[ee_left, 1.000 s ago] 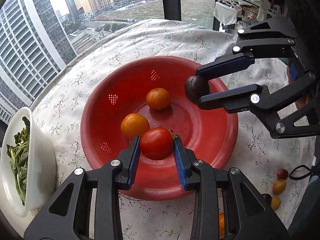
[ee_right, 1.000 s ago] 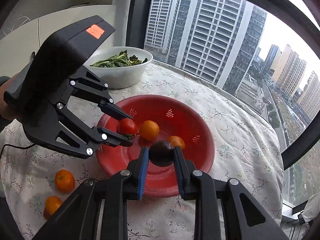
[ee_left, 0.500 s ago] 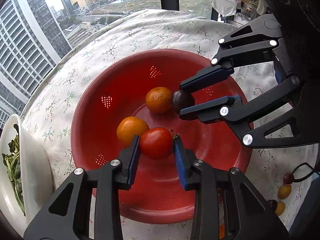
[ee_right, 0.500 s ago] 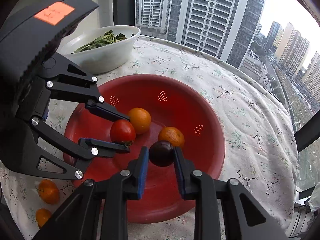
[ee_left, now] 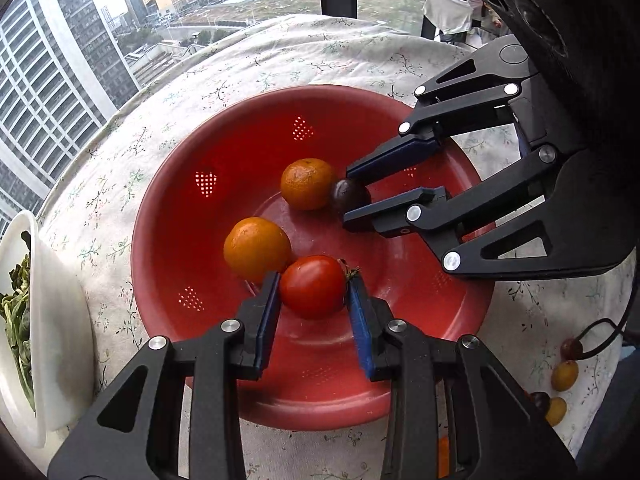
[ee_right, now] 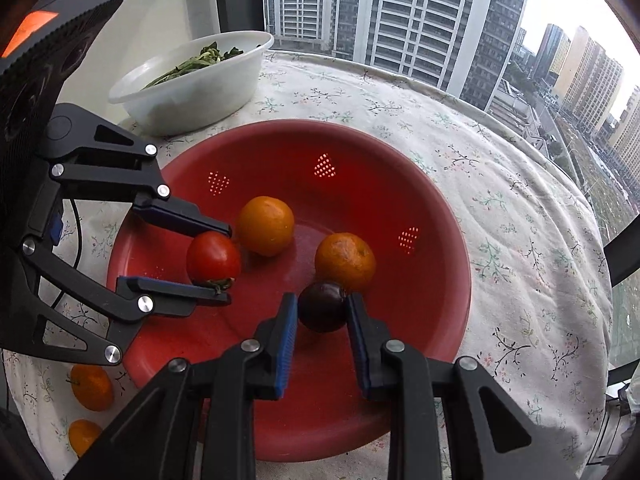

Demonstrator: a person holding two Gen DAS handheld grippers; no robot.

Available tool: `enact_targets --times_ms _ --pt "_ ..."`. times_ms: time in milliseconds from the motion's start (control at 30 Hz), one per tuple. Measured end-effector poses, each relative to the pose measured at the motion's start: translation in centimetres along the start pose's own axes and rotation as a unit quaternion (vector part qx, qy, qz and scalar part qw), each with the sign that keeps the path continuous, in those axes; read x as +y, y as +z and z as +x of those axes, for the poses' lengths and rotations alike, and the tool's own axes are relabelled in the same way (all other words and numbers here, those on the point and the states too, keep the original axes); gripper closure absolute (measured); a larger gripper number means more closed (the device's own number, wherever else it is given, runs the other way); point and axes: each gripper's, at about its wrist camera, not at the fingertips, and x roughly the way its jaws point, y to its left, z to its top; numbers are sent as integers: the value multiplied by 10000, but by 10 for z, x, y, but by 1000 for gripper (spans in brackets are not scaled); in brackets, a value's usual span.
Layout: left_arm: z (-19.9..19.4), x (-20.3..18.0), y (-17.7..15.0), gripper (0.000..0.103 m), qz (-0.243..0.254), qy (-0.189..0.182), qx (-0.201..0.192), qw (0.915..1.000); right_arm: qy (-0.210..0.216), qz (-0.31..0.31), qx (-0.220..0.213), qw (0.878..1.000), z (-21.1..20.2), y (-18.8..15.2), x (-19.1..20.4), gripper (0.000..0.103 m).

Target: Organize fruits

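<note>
A red colander bowl [ee_left: 400,380] [ee_right: 432,208] sits on the flowered tablecloth and holds two oranges [ee_left: 308,189] [ee_left: 257,249] [ee_right: 265,231] [ee_right: 345,261]. My left gripper [ee_left: 314,288] [ee_right: 224,264] is low in the bowl with a red tomato [ee_left: 313,286] [ee_right: 213,258] between its fingers, the jaws slightly parted around it. My right gripper [ee_right: 322,308] [ee_left: 352,196] has a dark plum [ee_right: 323,307] [ee_left: 349,196] between its fingers, down on the bowl's floor against one orange, the jaws also a little apart.
A white bowl of leafy greens [ee_right: 192,80] [ee_left: 44,320] stands beside the red bowl. Two loose oranges [ee_right: 91,387] [ee_right: 82,436] lie on the cloth near the left gripper. Small dark and yellow fruits [ee_left: 564,376] lie at the right. The table ends at a window.
Both grippers lowered further into the bowl. The plum came down next to an orange, and both pairs of jaws have widened slightly around their fruit.
</note>
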Motion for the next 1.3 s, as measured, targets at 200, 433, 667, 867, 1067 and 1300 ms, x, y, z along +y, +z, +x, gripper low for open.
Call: enact_targets --times_ms 200,433,667,867,1067,1300 --pt "3 -2 2 72 1 -140 89 9999 33 18 47 10000 4 1 1 75" --pt "6 5 1 72 -109 -359 148 9992 20 0 118 9999 6 1 1 76" --pt "6 11 1 72 -137 -449 226 9986 37 1 201 9998 8 5 0 76" --pt "8 12 5 69 -133 -469 260 9985 43 22 260 9997 9 7 0 76" --pt "5 15 4 34 -224 -378 114 9990 78 43 278 9996 9 7 2 68" --pt "-5 9 0 32 -180 -272 6 9995 -19 -60 230 9997 4 4 7 58"
